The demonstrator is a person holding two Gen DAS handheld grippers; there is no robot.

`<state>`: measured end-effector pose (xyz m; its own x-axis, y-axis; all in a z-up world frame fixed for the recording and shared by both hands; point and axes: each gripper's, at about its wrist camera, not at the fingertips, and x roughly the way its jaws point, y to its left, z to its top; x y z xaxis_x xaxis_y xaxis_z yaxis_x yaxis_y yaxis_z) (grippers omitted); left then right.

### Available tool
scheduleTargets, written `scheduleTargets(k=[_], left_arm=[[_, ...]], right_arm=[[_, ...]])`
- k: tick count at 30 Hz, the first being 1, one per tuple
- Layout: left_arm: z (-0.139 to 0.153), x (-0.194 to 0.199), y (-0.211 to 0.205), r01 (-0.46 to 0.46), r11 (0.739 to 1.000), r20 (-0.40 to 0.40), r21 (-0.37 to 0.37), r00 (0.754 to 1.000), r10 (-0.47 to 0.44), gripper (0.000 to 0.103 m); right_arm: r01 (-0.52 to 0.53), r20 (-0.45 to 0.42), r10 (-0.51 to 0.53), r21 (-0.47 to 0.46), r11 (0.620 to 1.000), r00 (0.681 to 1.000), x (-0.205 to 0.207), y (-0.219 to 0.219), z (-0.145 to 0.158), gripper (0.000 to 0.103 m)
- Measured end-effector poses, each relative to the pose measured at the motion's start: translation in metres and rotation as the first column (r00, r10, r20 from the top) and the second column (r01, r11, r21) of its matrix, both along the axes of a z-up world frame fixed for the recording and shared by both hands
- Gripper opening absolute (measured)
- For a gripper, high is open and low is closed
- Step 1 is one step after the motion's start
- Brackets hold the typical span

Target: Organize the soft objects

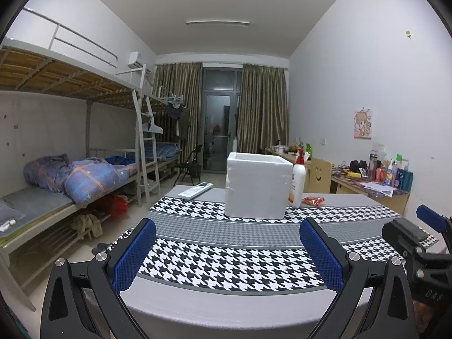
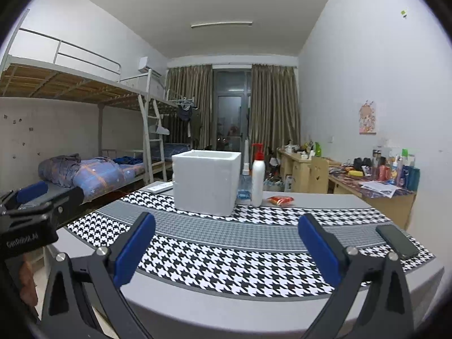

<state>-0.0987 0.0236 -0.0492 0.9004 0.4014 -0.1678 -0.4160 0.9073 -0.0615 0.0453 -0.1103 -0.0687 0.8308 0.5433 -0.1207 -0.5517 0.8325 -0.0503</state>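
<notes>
you are holding your left gripper [image 1: 227, 230] and right gripper [image 2: 226, 226] with jaws spread wide and empty, hovering over the houndstooth cloth [image 2: 226, 265]. the red soft packet [image 2: 280, 200] is lying beside the lotion bottle [image 2: 258, 180], right of the foam box [image 2: 206, 182].

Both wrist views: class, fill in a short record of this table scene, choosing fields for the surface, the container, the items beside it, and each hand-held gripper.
surface: table under a black-and-white houndstooth cloth
container: white foam box, open top, upright
right of box: white pump bottle with red nozzle; small clear spray bottle; red snack packet
left of box: white remote control
near right edge: black phone, lying flat
left hand-held gripper: open, empty
right hand-held gripper: open, empty
</notes>
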Motion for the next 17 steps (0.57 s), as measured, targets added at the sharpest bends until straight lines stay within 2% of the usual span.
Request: scheduleTargets(k=[17], left_arm=[[0.000,-0.001,-0.014,0.031,0.999,-0.005,0.021,0.999,-0.031,0.102]], right_arm=[[0.014,0.018,-0.014,-0.013,1.000,1.000,-0.012,-0.007,-0.010,0.102]])
